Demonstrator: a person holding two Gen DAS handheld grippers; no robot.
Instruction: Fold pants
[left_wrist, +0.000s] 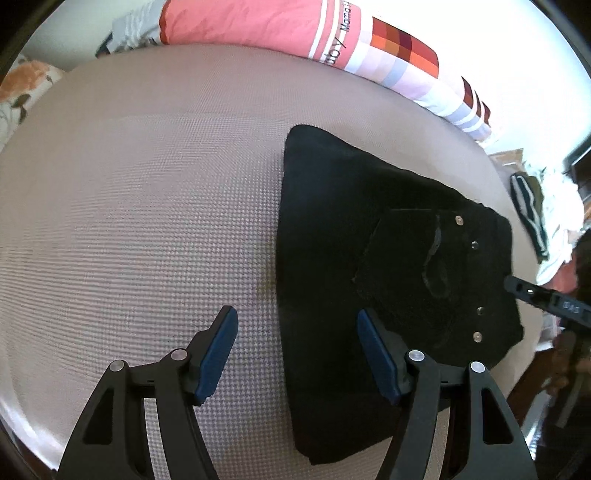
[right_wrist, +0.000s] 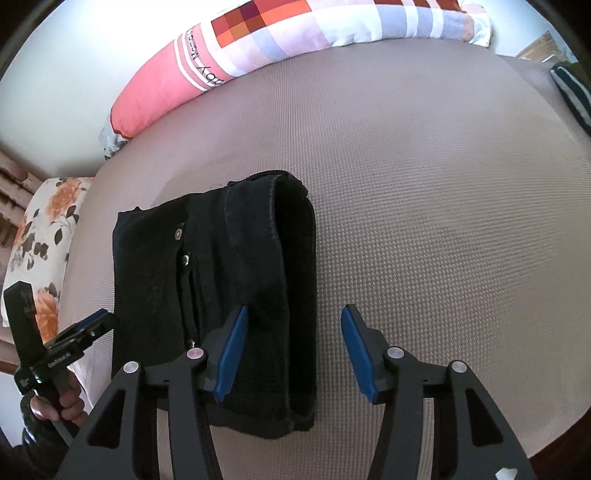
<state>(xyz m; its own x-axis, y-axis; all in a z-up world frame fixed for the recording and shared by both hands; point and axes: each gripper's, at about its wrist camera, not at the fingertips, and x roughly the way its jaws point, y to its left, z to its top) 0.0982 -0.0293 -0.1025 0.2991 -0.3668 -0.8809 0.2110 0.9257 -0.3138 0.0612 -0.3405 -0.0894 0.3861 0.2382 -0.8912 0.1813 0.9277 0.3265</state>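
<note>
Black pants lie folded into a compact stack on the taupe mattress, with metal rivets and a pocket facing up. My left gripper is open and empty, above the stack's left edge. The pants also show in the right wrist view, folded edge at the right. My right gripper is open and empty, above the stack's right edge. The other gripper shows at the left of that view, held in a hand. The right gripper's tip shows at the right edge of the left view.
A long pink and checked bolster lies along the far side of the mattress. A floral pillow lies at one end. A striped garment pile sits past the mattress edge.
</note>
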